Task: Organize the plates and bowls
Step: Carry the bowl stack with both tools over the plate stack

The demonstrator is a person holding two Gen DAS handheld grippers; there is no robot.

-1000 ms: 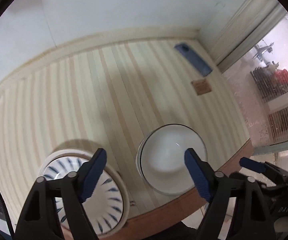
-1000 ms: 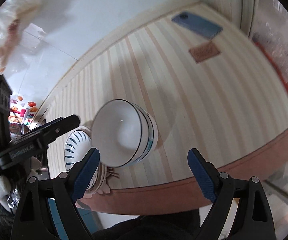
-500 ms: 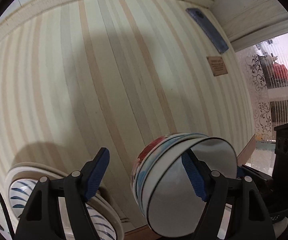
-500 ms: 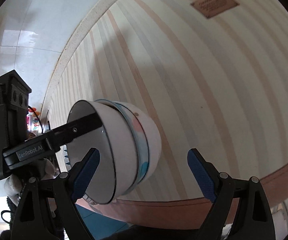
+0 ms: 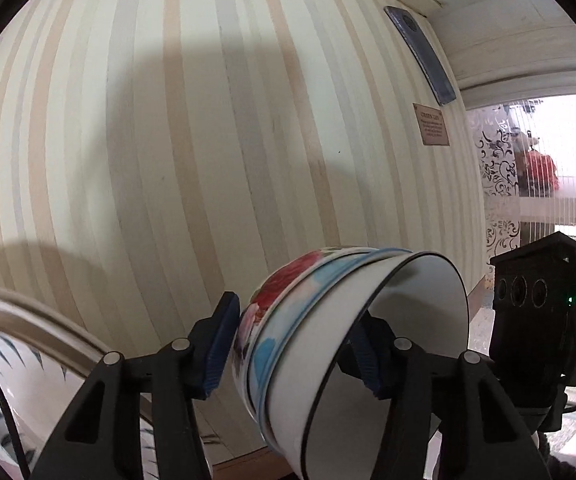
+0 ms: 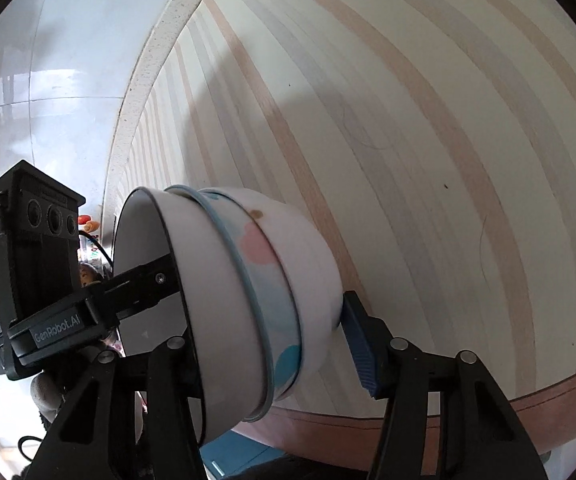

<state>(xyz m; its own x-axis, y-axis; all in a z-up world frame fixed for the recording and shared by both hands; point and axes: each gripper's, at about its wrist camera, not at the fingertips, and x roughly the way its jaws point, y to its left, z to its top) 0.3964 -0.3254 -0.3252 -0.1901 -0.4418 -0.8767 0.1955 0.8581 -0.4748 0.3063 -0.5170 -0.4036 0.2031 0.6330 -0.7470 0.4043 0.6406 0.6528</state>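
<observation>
A stack of three nested bowls (image 5: 300,312) is tipped on its side above the striped table (image 5: 208,160), mouth facing right in the left wrist view. My left gripper (image 5: 292,352) is shut on it, with one blue pad on the flowered outer bottom and the other inside the white inner bowl. In the right wrist view the bowl stack (image 6: 256,280) faces left. My right gripper (image 6: 272,344) is shut on it too: its right pad presses the bottom, while its left finger is hidden behind the rim. Stacked blue-leaf plates (image 5: 16,360) lie at lower left.
A blue phone (image 5: 420,56) and a small brown card (image 5: 432,124) lie near the table's far right side by a patterned glass panel (image 5: 496,184). The table's brown front edge (image 6: 528,400) runs just below the grippers. A tiled wall (image 6: 68,60) stands at left.
The bowl stack stood upright on the table; it has since tipped onto its side. Both grippers moved in close, and both pairs of fingers have shut on it from wide open.
</observation>
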